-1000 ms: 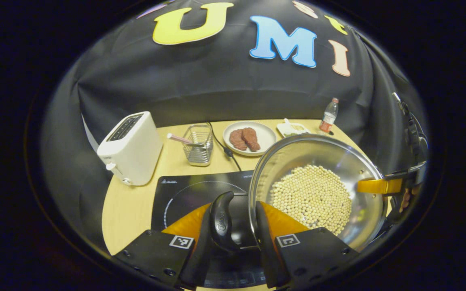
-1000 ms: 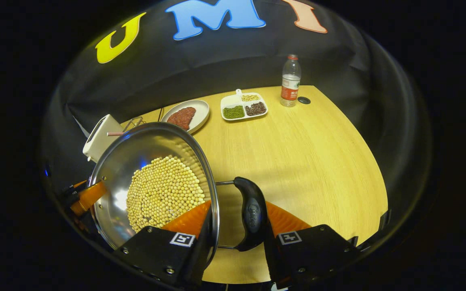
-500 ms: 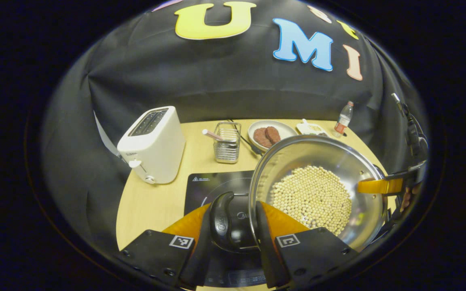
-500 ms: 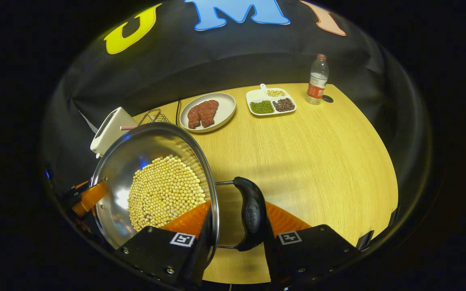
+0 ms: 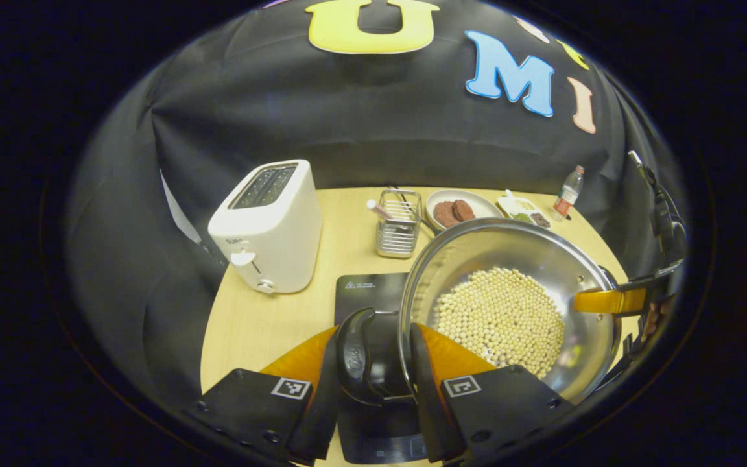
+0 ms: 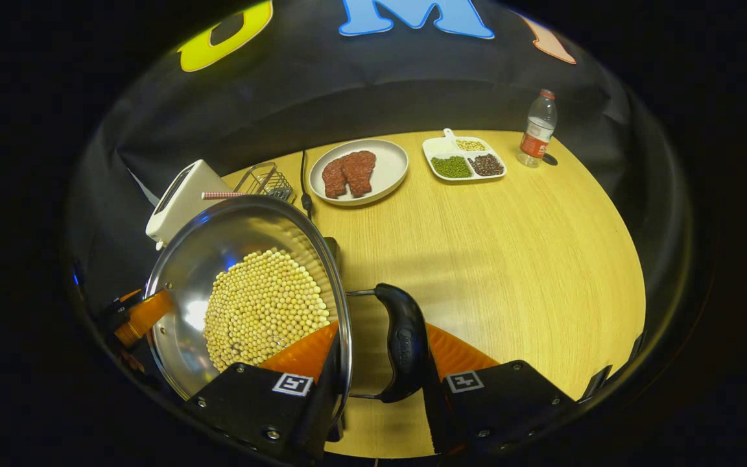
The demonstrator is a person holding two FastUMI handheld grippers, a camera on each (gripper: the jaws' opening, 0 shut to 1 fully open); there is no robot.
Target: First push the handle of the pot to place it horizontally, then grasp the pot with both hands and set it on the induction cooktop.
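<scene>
Mostly shiny round steel pot [image 5: 542,259], pale beads [image 6: 263,311], curved handle [image 6: 403,344]

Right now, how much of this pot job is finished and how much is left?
Done: both side handles stick out sideways and each gripper is clamped on one, the left gripper on the left handle, the right gripper on the right handle. In hand: the pot, full of pale beans, is held up between them, beside the induction cooktop. Left: setting it on the cooktop and letting go.
</scene>
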